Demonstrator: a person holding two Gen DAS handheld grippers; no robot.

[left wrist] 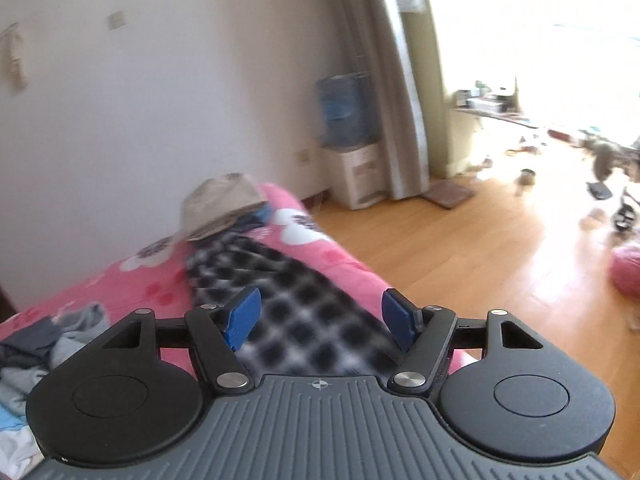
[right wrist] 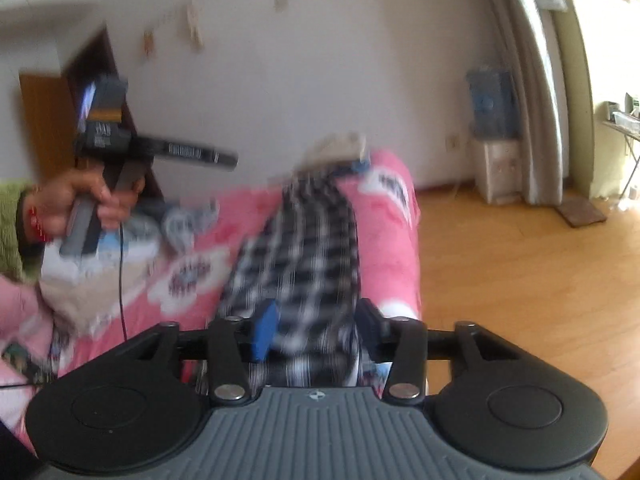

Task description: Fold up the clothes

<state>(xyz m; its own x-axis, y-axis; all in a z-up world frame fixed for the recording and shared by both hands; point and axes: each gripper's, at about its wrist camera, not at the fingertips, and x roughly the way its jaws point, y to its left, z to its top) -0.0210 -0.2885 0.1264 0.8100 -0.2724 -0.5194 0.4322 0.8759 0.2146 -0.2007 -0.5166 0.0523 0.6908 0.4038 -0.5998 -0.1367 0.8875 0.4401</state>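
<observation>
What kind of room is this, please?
Probably a bedroom in a home: a bed with a pink flowered cover and clothes on it, a water dispenser by the wall, and a long curtain at a bright window.

Checked garment on the bed

I see a black-and-white checked garment (left wrist: pixel 280 296) stretched lengthwise along the pink flowered bed (left wrist: pixel 344 264), running toward a beige folded pile (left wrist: pixel 220 204); loose blue-grey clothes (left wrist: pixel 48 340) lie heaped beside it.
</observation>
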